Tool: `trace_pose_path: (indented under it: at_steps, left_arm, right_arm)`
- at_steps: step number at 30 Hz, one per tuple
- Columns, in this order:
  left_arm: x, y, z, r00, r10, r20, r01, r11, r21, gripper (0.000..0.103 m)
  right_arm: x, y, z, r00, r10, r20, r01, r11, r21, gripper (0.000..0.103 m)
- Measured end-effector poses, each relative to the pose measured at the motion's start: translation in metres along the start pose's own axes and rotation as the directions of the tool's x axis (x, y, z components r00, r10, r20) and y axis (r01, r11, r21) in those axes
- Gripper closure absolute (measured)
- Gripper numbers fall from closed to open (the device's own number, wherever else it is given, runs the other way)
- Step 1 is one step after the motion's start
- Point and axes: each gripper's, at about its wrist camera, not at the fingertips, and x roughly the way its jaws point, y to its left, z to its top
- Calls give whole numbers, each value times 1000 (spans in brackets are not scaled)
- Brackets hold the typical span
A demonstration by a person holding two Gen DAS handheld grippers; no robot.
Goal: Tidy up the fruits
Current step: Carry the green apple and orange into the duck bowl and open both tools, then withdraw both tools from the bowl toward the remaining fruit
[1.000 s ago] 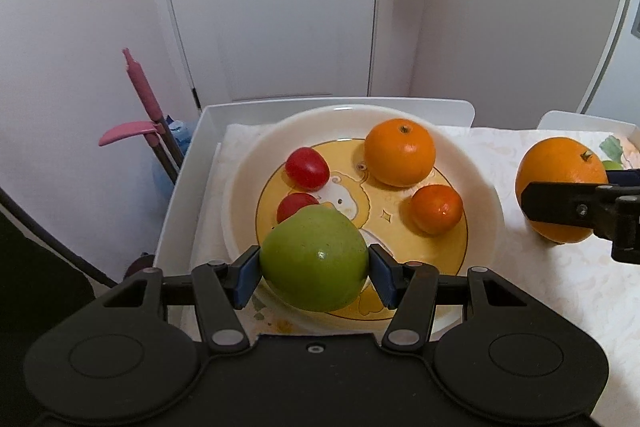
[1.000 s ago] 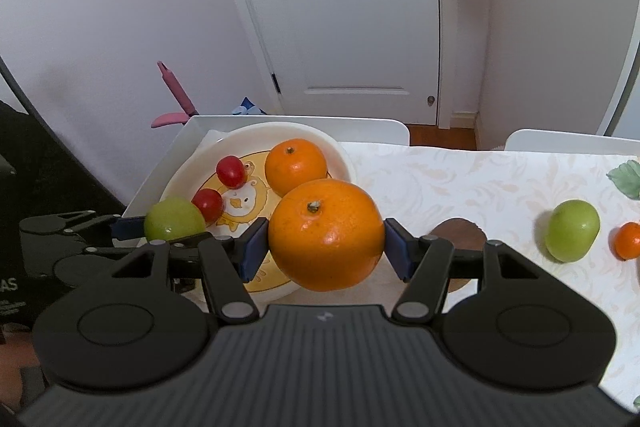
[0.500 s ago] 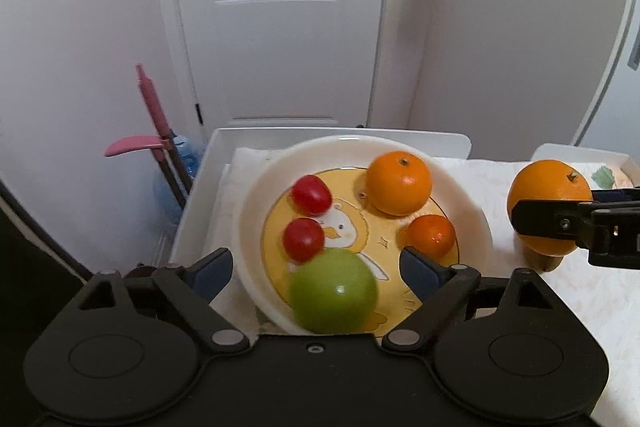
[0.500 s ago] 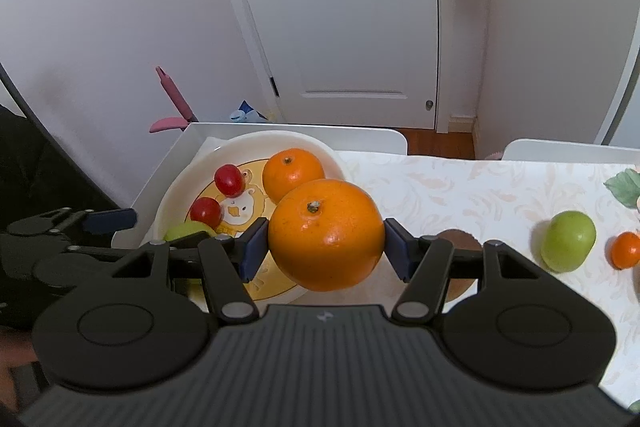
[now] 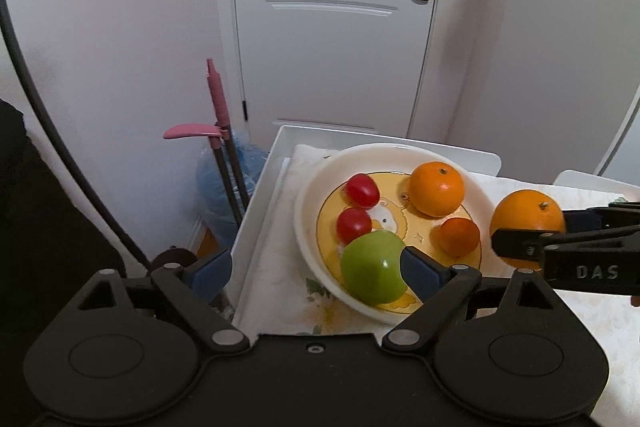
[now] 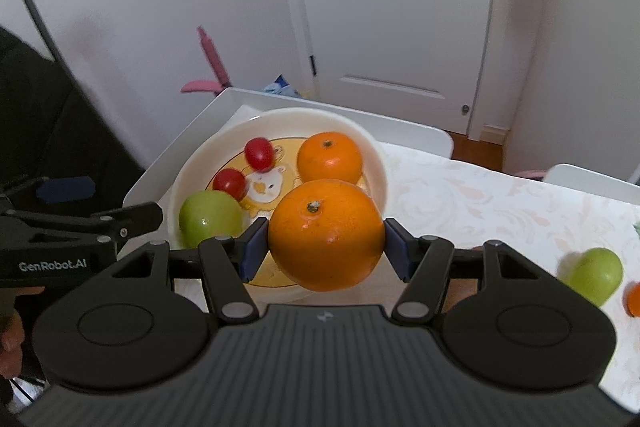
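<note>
A white plate (image 5: 301,215) with a yellow duck picture holds two red tomatoes (image 5: 362,190), an orange (image 5: 437,188), a small mandarin (image 5: 460,235) and a green apple (image 5: 372,267). The apple lies free at the plate's near edge. My left gripper (image 5: 316,273) is open, back from the plate, and its right pad overlaps the apple in this view. In the right wrist view my right gripper (image 6: 326,247) is shut on a large orange (image 6: 326,235), held just over the near right rim of the plate (image 6: 304,115). The left wrist view shows that large orange (image 5: 528,219) to the plate's right.
A second green apple (image 6: 596,273) and a small orange fruit (image 6: 634,299) lie on the patterned tablecloth (image 6: 500,203) to the right. The plate sits near the table's left edge. Beyond that edge stand a pink-handled mop (image 5: 216,99) and a blue bag (image 5: 216,183). A white door (image 5: 332,27) is behind.
My left gripper opened and let go of the green apple, which now lies in the plate, then drew back and up. The right gripper kept its hold on the large orange and rolled slightly.
</note>
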Motion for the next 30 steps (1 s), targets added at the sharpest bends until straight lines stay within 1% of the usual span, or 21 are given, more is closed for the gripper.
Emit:
trace_pose_path:
  at_steps: [3,7,9,16,22,24,25,26,27,28,30]
  left_arm:
    - [-4,-1,-2,1000,23,0,-23,1000,7,9]
    - [-11,3,-5,999,38,8,-38,999,-12,8]
    - [-11,5,-5,999,44,6,-44,999,-19,8]
    - [-17,13,-11,997,72,-2,-72,997,-37,8]
    - [-20,14,-11,997,74,-6,-74,996,-44,8]
    - [-22,12,-10,997,74,-1,-74,996,-39,8]
    - [-24,12,-10,997,78,2,-78,996,-36,8]
    - [-25,11,-10,997,83,5,-83,996,-35,8]
    - [-26,11,-9,996,87,8,-86,996,-34,8]
    - [-27,11,-9,996,87,10,-87,996,-36,8]
    - [-30,11,-8,996,87,14,-87,995,-41,8]
  right_arm:
    - [8,7,-2,1000,18,-5,-19,999,-49,27]
    - [18,18,-9,999,41,-5,-41,987,-156,27]
    - [22,22,-12,999,48,-4,-48,981,-186,27]
    - [31,29,-17,998,65,-11,-66,977,-203,27]
    - [34,35,-21,999,50,-8,-50,968,-246,26]
    - [31,36,-21,999,47,13,-42,969,-243,22]
    - [27,37,-21,998,47,31,-38,967,-252,15]
    - [23,38,-21,998,46,48,-31,964,-265,6]
    - [19,39,-21,997,41,67,-21,961,-277,2]
    - [15,40,-21,996,37,80,-12,958,-286,0]
    - [11,38,-21,996,33,83,-8,957,-290,0]
